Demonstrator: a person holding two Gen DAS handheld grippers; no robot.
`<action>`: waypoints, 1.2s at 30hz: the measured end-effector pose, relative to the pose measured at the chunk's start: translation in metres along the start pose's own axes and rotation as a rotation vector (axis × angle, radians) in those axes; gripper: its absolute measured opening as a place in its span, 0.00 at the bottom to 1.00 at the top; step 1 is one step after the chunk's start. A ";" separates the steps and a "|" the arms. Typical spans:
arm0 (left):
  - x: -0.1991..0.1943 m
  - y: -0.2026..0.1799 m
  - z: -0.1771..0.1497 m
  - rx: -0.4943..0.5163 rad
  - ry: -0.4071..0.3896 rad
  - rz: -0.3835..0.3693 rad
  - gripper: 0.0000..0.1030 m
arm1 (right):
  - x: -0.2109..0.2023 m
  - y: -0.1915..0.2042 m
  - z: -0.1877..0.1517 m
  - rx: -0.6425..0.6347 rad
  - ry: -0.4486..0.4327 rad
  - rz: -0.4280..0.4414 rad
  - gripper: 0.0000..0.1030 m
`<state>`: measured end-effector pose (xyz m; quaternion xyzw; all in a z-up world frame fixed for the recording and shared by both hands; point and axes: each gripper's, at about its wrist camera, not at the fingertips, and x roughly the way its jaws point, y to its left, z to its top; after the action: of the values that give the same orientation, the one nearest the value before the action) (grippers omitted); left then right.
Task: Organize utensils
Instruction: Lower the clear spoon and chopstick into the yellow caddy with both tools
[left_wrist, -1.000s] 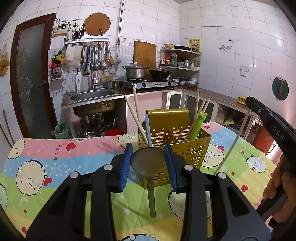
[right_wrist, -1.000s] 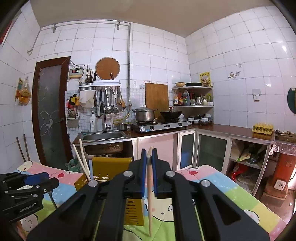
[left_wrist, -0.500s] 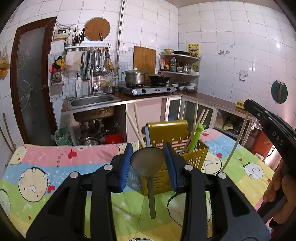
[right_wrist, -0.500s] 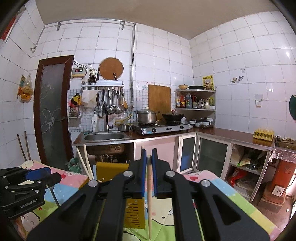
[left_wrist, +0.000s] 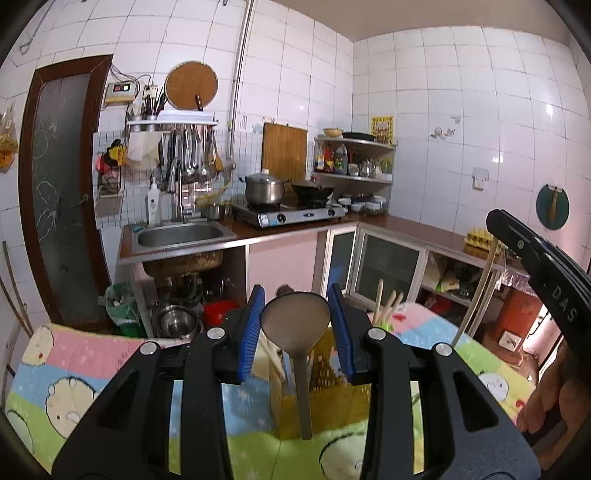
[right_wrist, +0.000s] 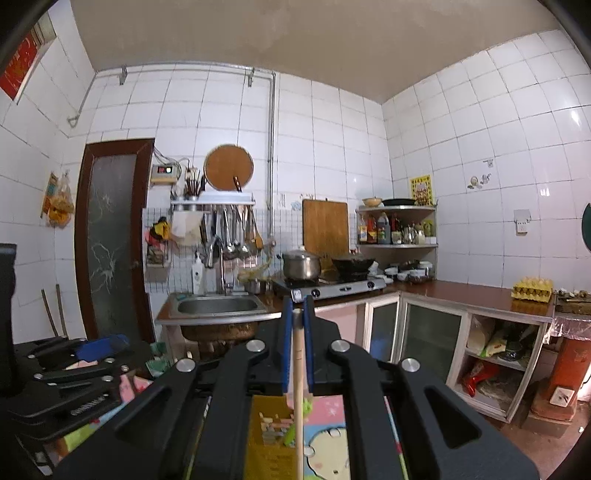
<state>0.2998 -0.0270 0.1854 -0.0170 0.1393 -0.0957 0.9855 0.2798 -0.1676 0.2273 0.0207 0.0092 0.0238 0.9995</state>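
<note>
The left gripper clamps the grey spoon by its bowl; it seems light and stiff. The right gripper is closed on a thin chopstick, probably slippery, so a hold near its top is safest.

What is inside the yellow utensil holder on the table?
In the yellow utensil holder, wooden chopsticks and a green-handled utensil stand at its right side. The rest of the inside is covered by the left gripper and its grey spoon.

Upright chopsticks crowd the gold holder below, while open air surrounds both raised grippers
</note>
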 end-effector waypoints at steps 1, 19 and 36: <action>0.002 -0.001 0.005 0.000 -0.010 0.003 0.33 | 0.003 0.002 0.004 -0.002 -0.010 0.000 0.06; 0.059 0.004 0.009 0.008 -0.030 0.031 0.33 | 0.069 0.007 0.010 0.053 -0.032 -0.007 0.06; 0.103 0.029 -0.058 -0.045 0.067 0.019 0.33 | 0.104 -0.013 -0.081 0.062 0.156 0.003 0.06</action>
<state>0.3859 -0.0187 0.0996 -0.0348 0.1744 -0.0836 0.9805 0.3832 -0.1723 0.1444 0.0495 0.0879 0.0266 0.9945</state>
